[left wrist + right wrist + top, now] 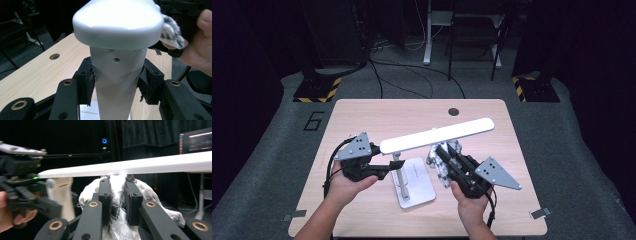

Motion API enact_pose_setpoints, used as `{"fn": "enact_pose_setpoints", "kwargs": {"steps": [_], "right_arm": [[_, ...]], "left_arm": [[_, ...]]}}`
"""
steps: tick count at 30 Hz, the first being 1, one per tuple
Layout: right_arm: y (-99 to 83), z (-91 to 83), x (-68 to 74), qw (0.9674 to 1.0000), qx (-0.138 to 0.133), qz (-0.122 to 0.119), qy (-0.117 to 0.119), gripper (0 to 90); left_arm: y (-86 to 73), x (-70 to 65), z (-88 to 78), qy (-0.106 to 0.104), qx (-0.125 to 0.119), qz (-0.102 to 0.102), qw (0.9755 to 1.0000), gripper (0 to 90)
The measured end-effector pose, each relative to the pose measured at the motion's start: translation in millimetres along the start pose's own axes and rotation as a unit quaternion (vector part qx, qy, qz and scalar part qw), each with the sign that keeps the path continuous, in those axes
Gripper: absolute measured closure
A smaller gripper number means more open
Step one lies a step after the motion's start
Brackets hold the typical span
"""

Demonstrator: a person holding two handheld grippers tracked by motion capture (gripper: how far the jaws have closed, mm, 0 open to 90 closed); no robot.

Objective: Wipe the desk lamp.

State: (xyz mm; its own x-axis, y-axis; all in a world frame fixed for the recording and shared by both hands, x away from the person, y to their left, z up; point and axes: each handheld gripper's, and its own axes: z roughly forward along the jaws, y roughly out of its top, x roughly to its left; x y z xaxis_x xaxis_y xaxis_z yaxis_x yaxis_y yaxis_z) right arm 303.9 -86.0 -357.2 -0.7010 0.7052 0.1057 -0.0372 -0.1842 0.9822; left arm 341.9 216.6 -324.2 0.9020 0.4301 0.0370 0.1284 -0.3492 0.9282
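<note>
High view: wooden table (362, 112), a white desk lamp (437, 135) at frame centre, its flat base (417, 187) on the tabletop and its long light bar running from centre left up toward the upper right. Both hands enter from the bottom edge. This view gives the layout; it does not resolve the grips.

Left gripper view: left gripper (116, 83) has its pads pressed on either side of the lamp's white upright post (115, 87), with the rounded end of the light bar (117, 22) directly above. Jaws stand roughly half spread, pinching the post.

Right gripper view: right gripper (117, 200) is clamped on a white cloth with dark flecks (117, 230). The cloth bunches between the pads, and its top touches the underside of the light bar, which crosses the frame as a bright band.

Lamp surface: matte white, bar glowing.
</note>
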Motion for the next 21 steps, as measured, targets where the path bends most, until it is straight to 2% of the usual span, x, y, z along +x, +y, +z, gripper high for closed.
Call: {"fn": "enact_pose_setpoints", "kwargs": {"steps": [5, 7, 9, 12, 14, 15, 17, 18, 21], "right_arm": [[-2.7, 8.0, 15.0, 0.9996, 0.003, -0.015, 0.022, 78.0], [-2.6, 8.2, 14.7, 0.9995, 0.002, -0.023, 0.021, 78.0], [-1.9, 6.0, 11.4, 0.9997, 0.001, -0.021, 0.016, 78.1], [0.2, -1.7, 0.5, 0.9998, -0.004, -0.019, -0.006, 78.0], [2.2, -10.6, -11.6, 0.9993, -0.012, -0.014, -0.032, 78.1], [4.4, -19.5, -24.3, 0.9981, -0.023, -0.005, -0.057, 78.1], [6.1, -26.3, -34.8, 0.9964, -0.031, -0.002, -0.079, 78.1], [6.1, -26.3, -34.8, 0.9964, -0.031, -0.002, -0.079, 78.1], [10.1, -35.4, -50.4, 0.9935, -0.038, 0.000, -0.107, 78.1]], "left_arm": [[0.0, -1.1, 0.8, 0.003, -0.001, 0.000, 1.0000, 52.0], [0.3, -1.6, 1.1, 0.005, 0.000, 0.000, 1.0000, 52.0], [0.6, -1.6, 1.3, 0.005, 0.002, 0.001, 1.0000, 52.0], [0.6, -1.1, 1.7, 0.005, 0.001, 0.000, 1.0000, 52.0], [0.5, -1.0, 2.5, 0.004, 0.001, 0.002, 1.0000, 52.0], [0.5, -0.8, 2.7, 0.004, 0.001, 0.002, 1.0000, 52.0], [0.6, -0.8, 3.2, 0.005, 0.001, 0.001, 1.0000, 52.0], [0.6, -0.7, 3.4, 0.007, 0.001, 0.001, 1.0000, 52.0], [0.7, 0.4, 3.5, 0.007, 0.004, 0.003, 1.0000, 52.0]]}}
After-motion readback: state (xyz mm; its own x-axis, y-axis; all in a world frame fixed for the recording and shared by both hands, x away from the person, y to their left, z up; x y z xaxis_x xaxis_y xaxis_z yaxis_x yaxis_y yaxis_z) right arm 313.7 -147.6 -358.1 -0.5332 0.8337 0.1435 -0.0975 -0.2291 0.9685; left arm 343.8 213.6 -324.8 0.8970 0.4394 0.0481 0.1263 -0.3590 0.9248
